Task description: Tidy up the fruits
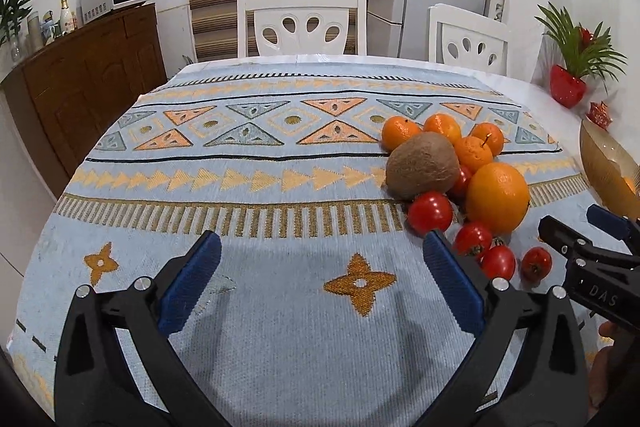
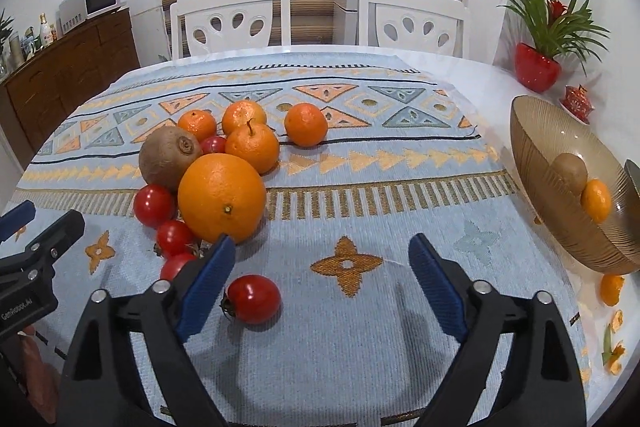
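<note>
Right tongs [image 2: 322,281] gape wide and empty over a lone tomato [image 2: 253,299], which lies just inside the left finger; left tongs [image 1: 322,277] likewise spread, holding nothing, above bare cloth. The tomato looks light, smooth and easily bruised: best taken gently across its middle. Behind lies a heap with an orange [image 2: 221,197]; a ribbed bowl [image 2: 536,163] stands at right. Patterned blue cloth covers the surface [image 2: 400,307]; chairs [image 2: 232,19] beyond.
</note>
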Motion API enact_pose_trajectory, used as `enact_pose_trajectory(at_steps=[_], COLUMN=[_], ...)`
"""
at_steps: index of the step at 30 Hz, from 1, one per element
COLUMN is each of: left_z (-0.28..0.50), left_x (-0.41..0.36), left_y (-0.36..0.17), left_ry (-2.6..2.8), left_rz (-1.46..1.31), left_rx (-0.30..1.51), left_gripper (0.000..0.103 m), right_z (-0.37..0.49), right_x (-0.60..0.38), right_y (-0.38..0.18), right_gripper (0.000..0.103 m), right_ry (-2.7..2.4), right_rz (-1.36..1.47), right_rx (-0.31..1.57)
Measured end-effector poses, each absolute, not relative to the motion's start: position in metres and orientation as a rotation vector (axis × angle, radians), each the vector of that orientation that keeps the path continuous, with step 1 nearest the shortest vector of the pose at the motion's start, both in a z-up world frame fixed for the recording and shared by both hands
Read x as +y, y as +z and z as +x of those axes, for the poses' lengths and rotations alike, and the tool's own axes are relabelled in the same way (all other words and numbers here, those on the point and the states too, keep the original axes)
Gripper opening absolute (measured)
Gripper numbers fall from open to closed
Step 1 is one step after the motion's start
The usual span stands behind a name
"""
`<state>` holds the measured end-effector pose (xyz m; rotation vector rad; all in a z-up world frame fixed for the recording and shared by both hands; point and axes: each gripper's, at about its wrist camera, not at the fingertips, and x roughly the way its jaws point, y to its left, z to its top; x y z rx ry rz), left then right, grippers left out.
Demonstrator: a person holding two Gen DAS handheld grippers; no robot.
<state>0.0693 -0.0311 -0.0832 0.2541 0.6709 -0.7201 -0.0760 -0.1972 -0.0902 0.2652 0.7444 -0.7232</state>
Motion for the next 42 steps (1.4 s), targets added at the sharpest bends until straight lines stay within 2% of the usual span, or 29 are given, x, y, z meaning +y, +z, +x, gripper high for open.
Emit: enact_pose_trajectory(at_steps=[9, 42], left_z=[0.0673, 0.0642], left_x=[-0.0327, -0.0331], left_y=[-0.083, -0.0821], left_ry=[-0.711, -0.711], left_rz=[0.267, 0.275], left_rx=[0.669, 0.661], left_gripper=[0.1, 0.1], right_z=[-0.0775, -0.0798], right_x=[-0.2007, -0.2049], right_y=[-0.0902, -0.0899], right_gripper=[0.095, 0.096], right_ry=[-0.747, -0.749], right_rz=[0.278, 0.297], right_rx=[0.744, 0.738])
